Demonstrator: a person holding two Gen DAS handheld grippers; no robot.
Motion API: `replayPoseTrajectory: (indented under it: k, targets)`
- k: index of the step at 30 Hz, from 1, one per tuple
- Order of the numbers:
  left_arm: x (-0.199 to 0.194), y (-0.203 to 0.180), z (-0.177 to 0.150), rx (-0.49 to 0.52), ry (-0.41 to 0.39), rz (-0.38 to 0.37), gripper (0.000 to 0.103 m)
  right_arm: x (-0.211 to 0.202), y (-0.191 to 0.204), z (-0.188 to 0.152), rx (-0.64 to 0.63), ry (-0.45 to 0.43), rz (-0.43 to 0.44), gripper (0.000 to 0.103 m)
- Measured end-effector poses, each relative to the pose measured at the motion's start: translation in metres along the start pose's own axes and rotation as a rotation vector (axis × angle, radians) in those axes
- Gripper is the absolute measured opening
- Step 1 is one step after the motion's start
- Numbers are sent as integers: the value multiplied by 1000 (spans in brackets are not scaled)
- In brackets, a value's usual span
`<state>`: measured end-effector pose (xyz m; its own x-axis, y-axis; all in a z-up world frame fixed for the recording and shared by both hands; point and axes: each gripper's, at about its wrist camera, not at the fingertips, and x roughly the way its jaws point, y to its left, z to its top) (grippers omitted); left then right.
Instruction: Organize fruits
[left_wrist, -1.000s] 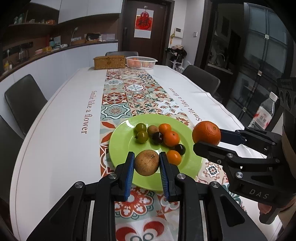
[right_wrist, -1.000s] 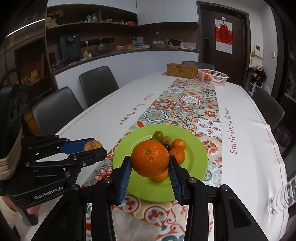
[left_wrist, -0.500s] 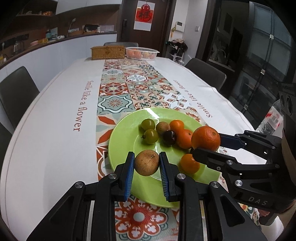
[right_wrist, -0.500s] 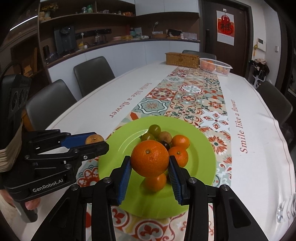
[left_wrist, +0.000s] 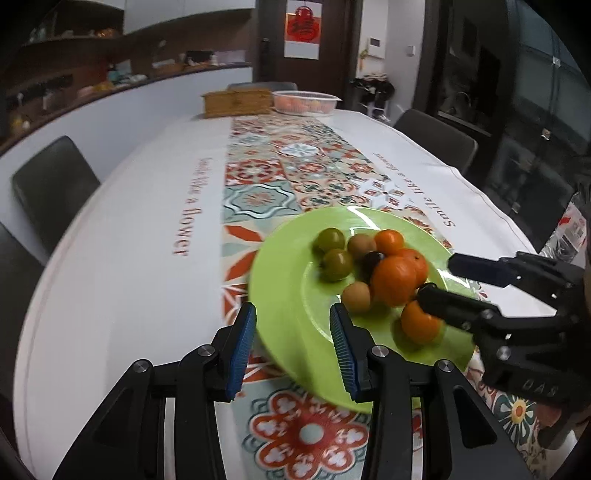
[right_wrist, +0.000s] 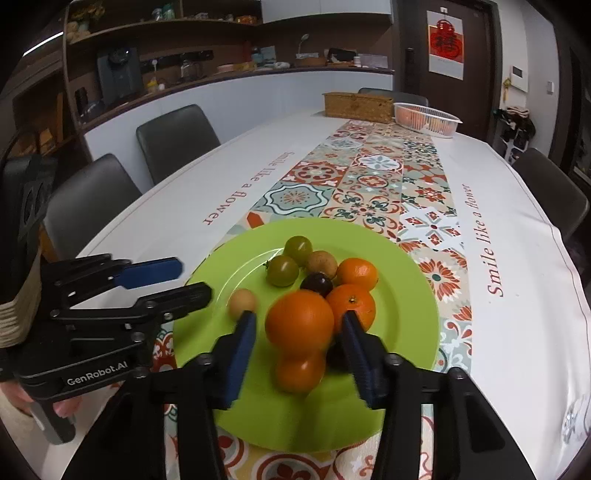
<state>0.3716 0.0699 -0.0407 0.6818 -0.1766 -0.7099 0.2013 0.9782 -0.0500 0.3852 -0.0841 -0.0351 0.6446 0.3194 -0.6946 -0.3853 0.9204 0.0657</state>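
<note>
A green plate (left_wrist: 284, 295) (right_wrist: 406, 295) on the patterned runner holds several fruits: oranges, green tomatoes, a dark plum and brown fruits. My left gripper (left_wrist: 291, 343) is open and empty over the plate's near rim; a small brown fruit (left_wrist: 355, 297) (right_wrist: 242, 302) lies on the plate just beyond it. My right gripper (right_wrist: 299, 350) is open; a big orange (right_wrist: 299, 323) (left_wrist: 393, 280) sits between its jaws on the other fruits, with gaps on both sides.
A wicker box (right_wrist: 358, 107) and a white basket of fruit (right_wrist: 426, 118) stand at the table's far end. Dark chairs (right_wrist: 177, 140) line both sides. A plastic bottle (left_wrist: 572, 229) stands at the right edge.
Both grippers opened. The left let the brown fruit go onto the plate and the right let the big orange go onto the pile.
</note>
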Motion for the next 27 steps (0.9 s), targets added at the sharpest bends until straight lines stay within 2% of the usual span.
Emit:
replayPoseTrajectory:
  k: [7,9,12,15,19,23,27]
  targets:
    - [-38,-6,-8,-6,-37,59,51,-29,5,-6,-4,-44,-36,52]
    - [-51,-11,-11,3,-61,79,55,-43,6,-9,3,-66,-40,59]
    - [-71,-18,-13,3,-95,115,62,-63,7,-15,5,-102,-74,63]
    - [-94,-26,-17,2,-133,138,73,-85,6,-20,24,-129,-103,73]
    - [-118,-38,-24,-2,-171,153,86,-113,5,-28,46,-161,-132,80]
    - [-140,-51,-35,0,-205,195,93,-140,5,-41,61,-179,-165,85]
    - [-157,-63,-47,5,-219,205,97,-163,5,-57,59,-192,-193,87]
